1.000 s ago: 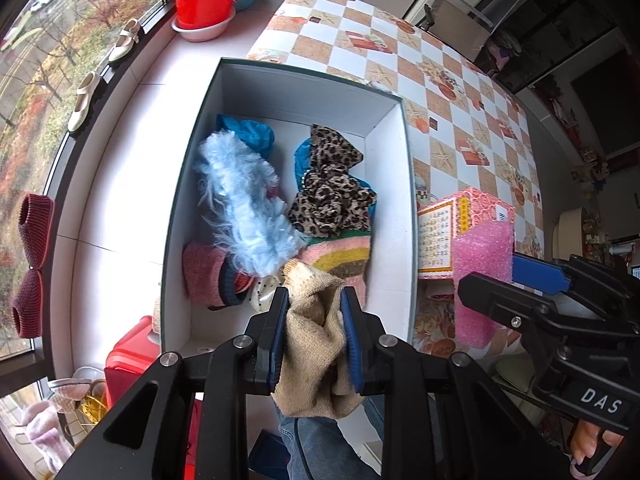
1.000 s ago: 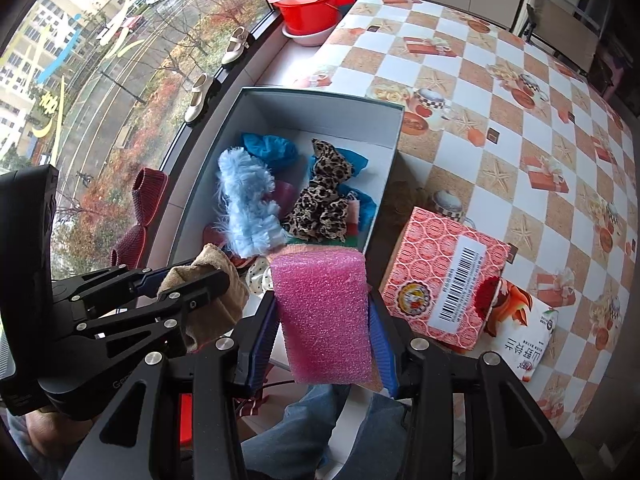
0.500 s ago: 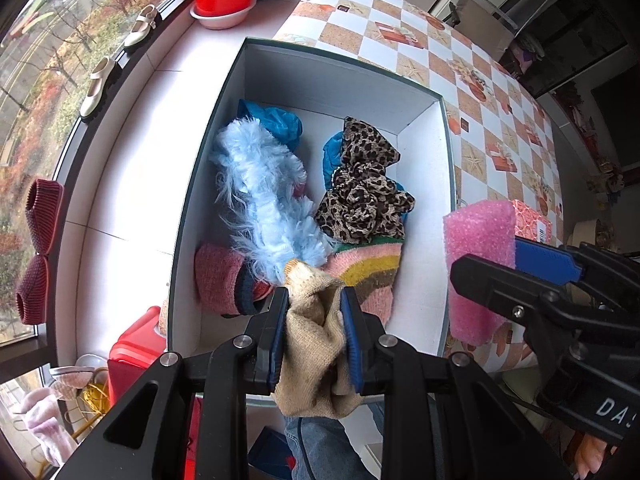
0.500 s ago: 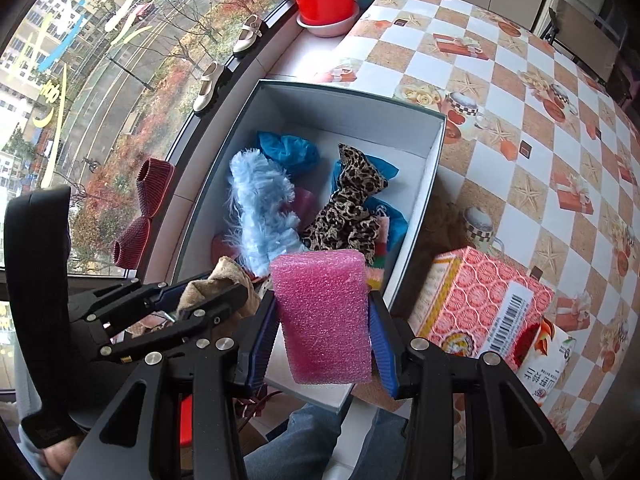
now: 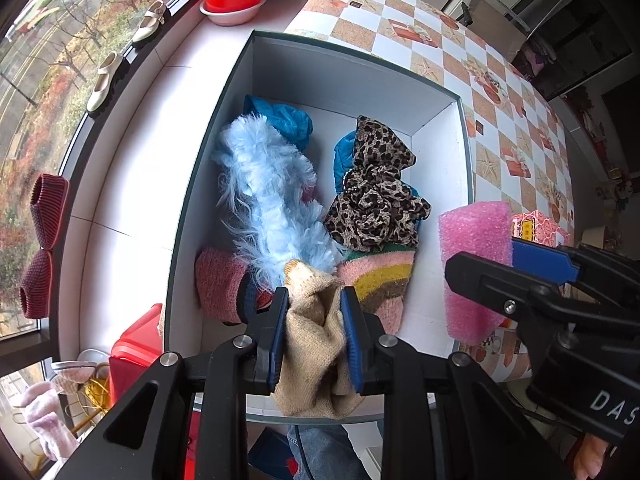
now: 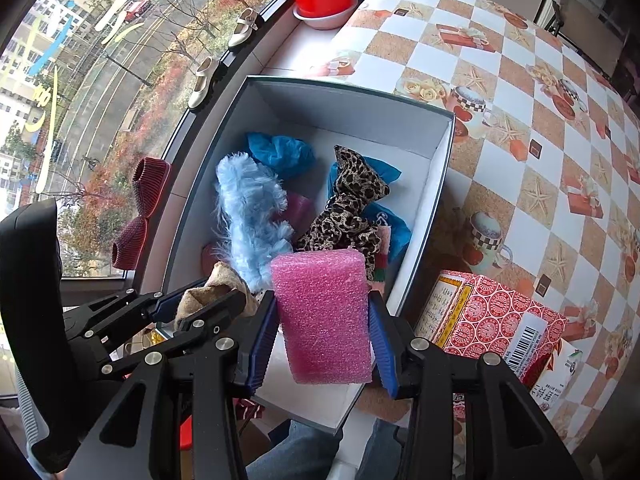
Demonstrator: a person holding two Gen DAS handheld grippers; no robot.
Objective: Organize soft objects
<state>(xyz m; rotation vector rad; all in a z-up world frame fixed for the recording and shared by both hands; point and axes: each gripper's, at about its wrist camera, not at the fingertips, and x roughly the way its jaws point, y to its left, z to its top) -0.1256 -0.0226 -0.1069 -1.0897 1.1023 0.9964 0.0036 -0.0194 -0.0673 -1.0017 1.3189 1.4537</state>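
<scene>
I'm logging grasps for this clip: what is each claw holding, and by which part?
Left claw: tan knit cloth, pinched at its bunched middle. Right claw: pink foam block, squeezed across its two side faces.

The left gripper (image 5: 314, 312) clamps a beige knit cloth (image 5: 316, 360) above the near end of a white box (image 5: 344, 76) holding a fluffy blue piece (image 5: 272, 196) and a leopard-print fabric (image 5: 376, 188), while the right gripper (image 5: 516, 258) pinches a pink foam block (image 5: 474, 248) beside it
</scene>
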